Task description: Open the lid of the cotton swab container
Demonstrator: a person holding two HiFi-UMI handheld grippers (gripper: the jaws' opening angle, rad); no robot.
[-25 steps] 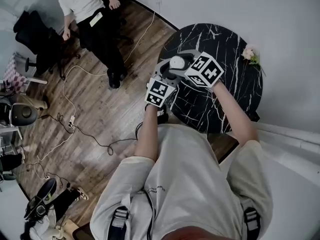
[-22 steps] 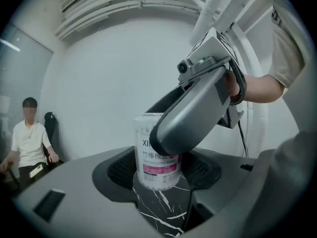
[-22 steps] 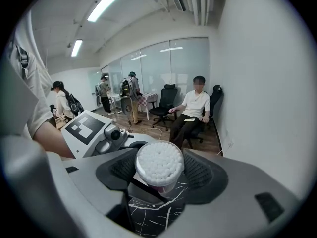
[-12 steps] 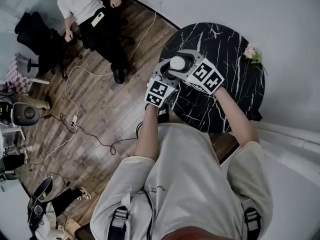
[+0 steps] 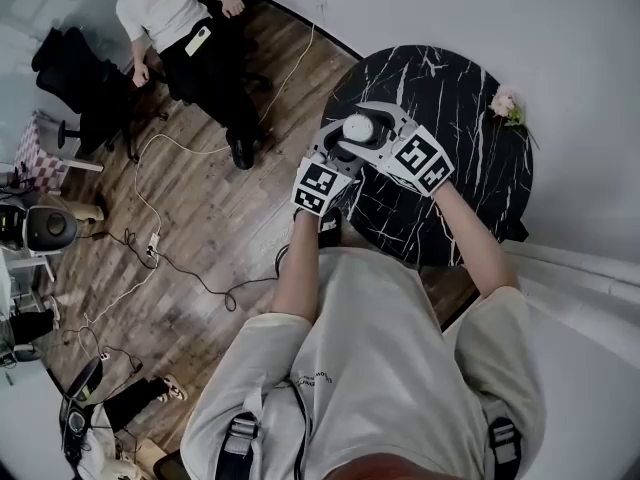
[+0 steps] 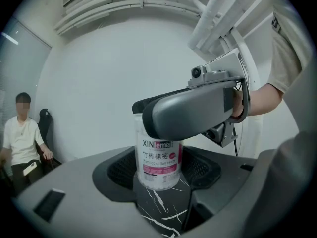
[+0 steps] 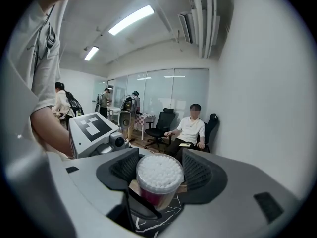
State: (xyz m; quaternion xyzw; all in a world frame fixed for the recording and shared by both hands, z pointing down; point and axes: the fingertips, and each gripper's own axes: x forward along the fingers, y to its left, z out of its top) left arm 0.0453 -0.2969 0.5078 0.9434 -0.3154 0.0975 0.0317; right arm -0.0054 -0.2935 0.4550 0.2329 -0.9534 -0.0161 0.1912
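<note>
The cotton swab container (image 5: 357, 128) stands upright on the near left part of the round black marble table (image 5: 470, 168). It is a clear tub with a pink and white label (image 6: 158, 157), and white swab tips show through its clear lid (image 7: 159, 171). My left gripper (image 6: 159, 175) is shut on the tub's lower body, one pad on each side. My right gripper (image 7: 159, 175) comes in from the right (image 5: 375, 130) and is shut on the lid. In the left gripper view one of its grey fingers (image 6: 193, 108) hides the tub's top.
A small pink flower (image 5: 503, 108) lies at the table's far right edge. A person sits (image 5: 175, 18) on the wooden floor side beside a black office chair (image 5: 75, 78). Cables (image 5: 190, 268) trail over the floor left of the table.
The right gripper's marker cube has swung a little to the right and toward me around the container top. The container and the left gripper have stayed put.
</note>
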